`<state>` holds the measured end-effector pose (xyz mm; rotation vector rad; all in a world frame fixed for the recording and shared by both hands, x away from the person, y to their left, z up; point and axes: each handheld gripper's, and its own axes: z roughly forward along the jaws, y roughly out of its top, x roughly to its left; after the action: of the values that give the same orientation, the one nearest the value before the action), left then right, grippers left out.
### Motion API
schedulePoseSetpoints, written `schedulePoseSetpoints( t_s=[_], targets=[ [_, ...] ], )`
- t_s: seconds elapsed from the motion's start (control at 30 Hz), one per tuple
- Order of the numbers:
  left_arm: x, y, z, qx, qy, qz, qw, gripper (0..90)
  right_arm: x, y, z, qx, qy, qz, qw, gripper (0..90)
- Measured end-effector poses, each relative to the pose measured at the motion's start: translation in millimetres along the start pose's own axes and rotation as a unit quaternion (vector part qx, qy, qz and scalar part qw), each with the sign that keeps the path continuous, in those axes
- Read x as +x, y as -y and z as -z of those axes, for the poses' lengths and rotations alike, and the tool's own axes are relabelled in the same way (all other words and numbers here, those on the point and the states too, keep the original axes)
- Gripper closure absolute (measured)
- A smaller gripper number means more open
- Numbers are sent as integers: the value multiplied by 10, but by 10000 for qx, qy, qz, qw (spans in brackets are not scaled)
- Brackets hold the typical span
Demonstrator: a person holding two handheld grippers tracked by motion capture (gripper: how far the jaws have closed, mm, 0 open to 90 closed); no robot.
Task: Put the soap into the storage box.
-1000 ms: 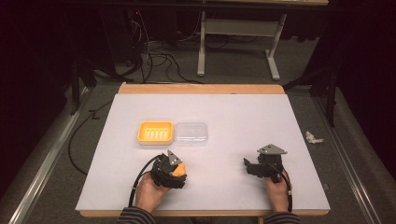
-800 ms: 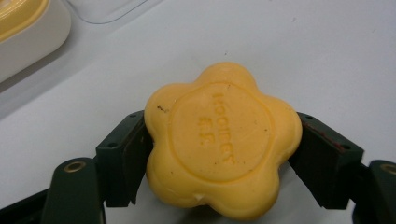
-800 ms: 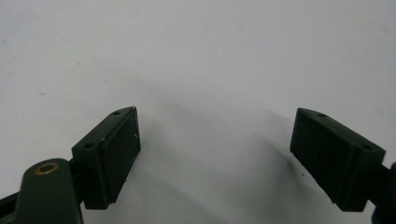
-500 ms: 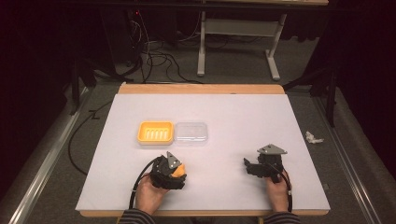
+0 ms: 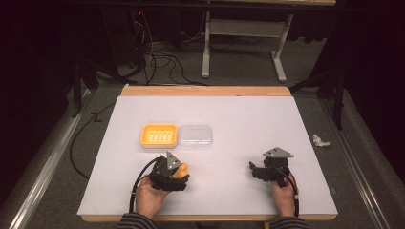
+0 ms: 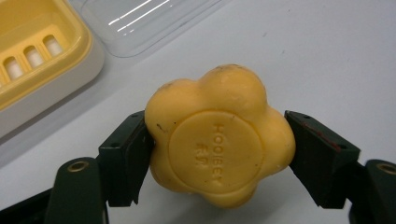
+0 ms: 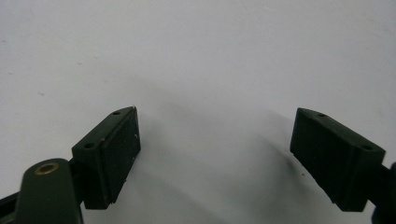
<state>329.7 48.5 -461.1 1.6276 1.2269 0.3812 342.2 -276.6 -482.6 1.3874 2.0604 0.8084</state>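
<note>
- a yellow flower-shaped soap [image 6: 219, 137] is clamped between the jaws of the left hand-held gripper [image 6: 219, 154], just above the white worktop [image 5: 248, 119] near its front edge.
- a yellow soap dish [image 5: 159, 135] and a clear lid [image 5: 196, 136] are seen side by side just beyond the soap.
- the right hand-held gripper [image 7: 215, 154] is held well apart to the right, jaws spread wide with nothing between them.

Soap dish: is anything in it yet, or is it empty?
Empty. The yellow soap dish shows only its bare slotted tray; the soap is clamped in the left gripper, short of the dish.
</note>
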Motion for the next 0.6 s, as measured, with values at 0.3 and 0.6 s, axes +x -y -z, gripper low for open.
schedulePoseSetpoints(
  t_s=[0.3,0.6],
  targets=[
    [24,-161,107,-195,51,194,9996,277,2,0,1,-2,7,6,10000,165],
    [55,-345,138,-315,110,297,9990,277,6,0,2,-3,12,9,10000,165]
  ],
)
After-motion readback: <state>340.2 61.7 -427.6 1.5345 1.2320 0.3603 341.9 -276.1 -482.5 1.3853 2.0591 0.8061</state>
